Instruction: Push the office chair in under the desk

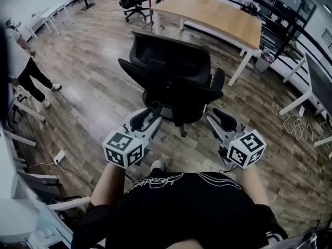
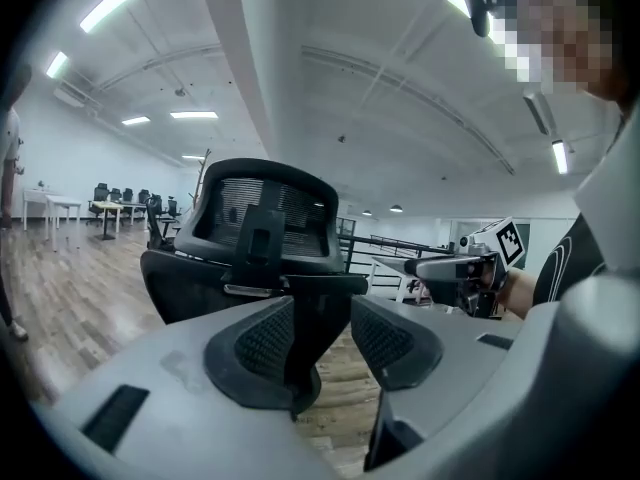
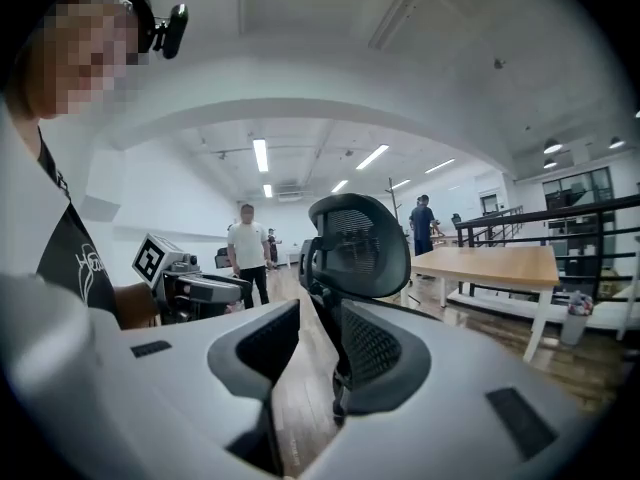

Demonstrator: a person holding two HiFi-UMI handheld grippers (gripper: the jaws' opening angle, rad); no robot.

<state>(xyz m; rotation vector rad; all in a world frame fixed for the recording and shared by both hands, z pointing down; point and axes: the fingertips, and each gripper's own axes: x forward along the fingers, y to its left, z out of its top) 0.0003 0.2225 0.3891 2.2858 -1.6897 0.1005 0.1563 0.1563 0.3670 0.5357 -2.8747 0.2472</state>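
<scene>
A black office chair (image 1: 171,77) stands on the wood floor with its back toward me, a short way from the wooden desk (image 1: 218,14) beyond it. My left gripper (image 1: 150,119) is low behind the chair's left side and my right gripper (image 1: 218,119) behind its right side. In the left gripper view the jaws (image 2: 320,338) stand apart, and the chair's dark armrest and post (image 2: 310,308) show in the gap; contact is unclear. In the right gripper view the jaws (image 3: 320,348) are apart over bare floor, with the chair (image 3: 360,243) just past the right pad (image 3: 375,353) and the desk (image 3: 490,261) beyond.
A person (image 1: 21,61) stands at the left. White furniture frames (image 1: 26,113) line the left edge, with a power strip (image 1: 59,156) on the floor. Another desk (image 1: 311,87) and loose cables (image 1: 298,126) lie at the right. A bin (image 1: 263,61) sits by the wooden desk's leg.
</scene>
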